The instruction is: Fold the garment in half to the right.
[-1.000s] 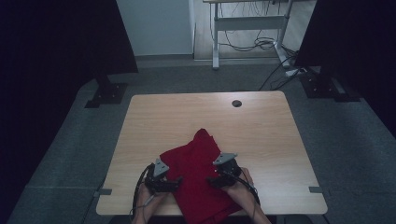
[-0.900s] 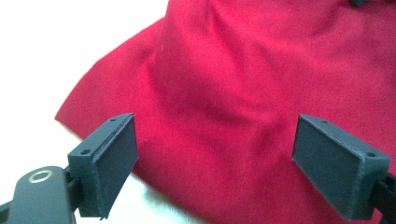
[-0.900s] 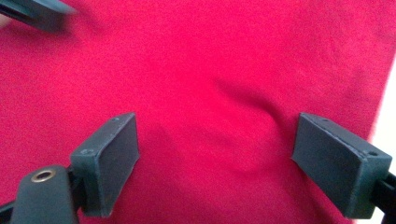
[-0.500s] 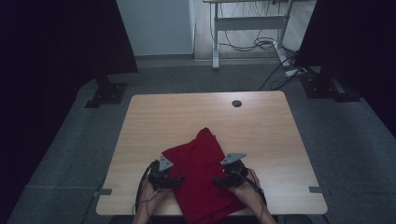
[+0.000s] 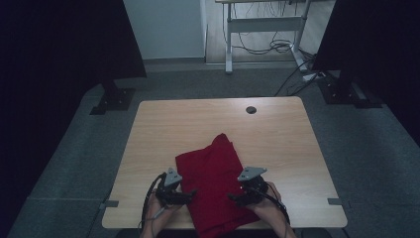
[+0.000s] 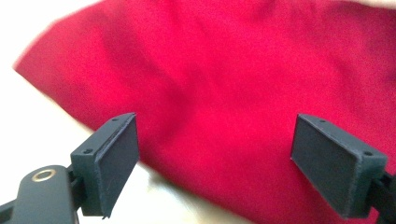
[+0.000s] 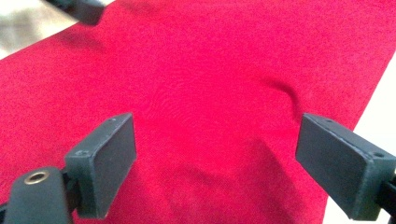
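While both pairs of jaws are held wide apart with nothing between them, the left gripper (image 6: 233, 172) is poised over the left edge of the red cloth (image 5: 214, 188) and the right gripper (image 7: 219, 172) over its right side. No grip is seen on either side. The cloth is laid at the near middle of the wooden table (image 5: 168, 124), its near end hanging over the table's front edge. The step in hand is judged to be the approach to a two-sided pick-up, probably for folding or spreading; next, each pair of jaws would need to be lowered onto an edge and closed on the fabric. A small crease in the cloth by the right jaw is shown in the right gripper view, and pale bare tabletop under the cloth edge in the left gripper view; the overall lie of the cloth, with a bunched far corner, is given by the high view.
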Available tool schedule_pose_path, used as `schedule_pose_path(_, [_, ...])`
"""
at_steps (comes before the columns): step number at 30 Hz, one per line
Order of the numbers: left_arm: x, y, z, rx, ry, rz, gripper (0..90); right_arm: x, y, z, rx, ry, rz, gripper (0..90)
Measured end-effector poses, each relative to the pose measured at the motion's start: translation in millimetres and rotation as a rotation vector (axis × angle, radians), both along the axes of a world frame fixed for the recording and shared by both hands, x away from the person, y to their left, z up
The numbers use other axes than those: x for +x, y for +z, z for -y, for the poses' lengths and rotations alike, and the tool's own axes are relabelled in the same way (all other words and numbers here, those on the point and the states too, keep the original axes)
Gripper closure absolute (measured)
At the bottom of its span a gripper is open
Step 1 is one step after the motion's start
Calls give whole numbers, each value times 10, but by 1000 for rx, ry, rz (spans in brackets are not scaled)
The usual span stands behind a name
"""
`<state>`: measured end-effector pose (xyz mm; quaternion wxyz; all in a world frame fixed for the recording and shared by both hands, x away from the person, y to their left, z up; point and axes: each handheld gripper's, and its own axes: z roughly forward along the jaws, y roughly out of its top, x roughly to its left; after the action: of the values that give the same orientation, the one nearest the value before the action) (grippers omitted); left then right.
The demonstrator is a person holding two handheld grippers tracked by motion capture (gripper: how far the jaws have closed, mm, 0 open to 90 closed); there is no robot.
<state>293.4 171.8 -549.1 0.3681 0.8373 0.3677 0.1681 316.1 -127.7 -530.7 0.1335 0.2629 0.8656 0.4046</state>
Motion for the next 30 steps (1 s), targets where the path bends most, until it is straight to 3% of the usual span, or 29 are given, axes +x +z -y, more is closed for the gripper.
schedule_pose_path(1, [0, 0, 0, 0, 0, 0, 148, 0, 0, 0, 0, 0, 0, 116])
schedule_pose_path(2, [0, 0, 0, 0, 0, 0, 148, -24, -107, 31, -22, 12, -29, 116])
schedule_pose_path(3, [73, -88, -12, -29, 13, -43, 148, -24, -107, 31, -22, 12, -29, 109])
schedule_pose_path(4, [73, -88, -12, -29, 13, -43, 121, -24, -107, 31, -22, 12, -29, 109])
schedule_pose_path(5, [161, -84, -13, -24, 3, -48, 121, -37, -248, 52, -45, 16, -52, 108])
schedule_pose_path(7, [161, -84, -13, -24, 3, -48, 119, -57, -289, 68, -34, 2, -43, 108])
schedule_pose_path(8, [307, -86, 11, -26, 3, -40, 119, -57, -289, 68, -34, 2, -43, 109])
schedule_pose_path(9, [307, -86, 11, -26, 3, -40, 117, -57, -289, 68, -34, 2, -43, 109])
schedule_pose_path(10, [461, -75, 59, -21, 9, -42, 118, -65, -298, 109, -42, -53, -31, 112])
schedule_pose_path(14, [544, -60, 90, -15, 10, -43, 129, -61, -300, 120, -38, -67, -32, 112])
schedule_pose_path(15, [557, -12, 123, 11, 14, -30, 129, -54, -302, 132, -33, -90, -31, 112])
schedule_pose_path(16, [522, 23, 144, 30, 18, -5, 152, -56, -290, 129, -31, -104, -32, 114])
schedule_pose_path(18, [522, 23, 144, 30, 18, -5, 159, -64, -277, 129, -32, -103, -26, 114])
schedule_pose_path(19, [303, 145, 190, 9, -32, 28, 159, -64, -277, 129, -32, -103, -26, 119])
schedule_pose_path(20, [303, 145, 190, 9, -32, 28, 148, -64, -277, 129, -32, -103, -26, 119])
schedule_pose_path(22, [82, 185, 202, -38, -88, 23, 147, -168, -171, 146, -18, -82, -1, 123])
schedule_pose_path(24, [82, 185, 202, -38, -88, 23, 147, -207, -154, 145, -13, -72, 4, 123])
schedule_pose_path(25, [-99, 89, 221, -47, -126, -1, 147, -207, -154, 145, -13, -72, 4, 122])
schedule_pose_path(28, [-99, 89, 221, -47, -126, -1, 151, -325, -188, 115, -23, -32, -10, 121])
schedule_pose_path(29, [-76, -23, 249, -19, -115, -8, 151, -325, -188, 115, -23, -32, -10, 121])
schedule_pose_path(30, [-31, -29, 285, -1, -114, 2, 147, -321, -329, 159, -21, -56, -26, 132])
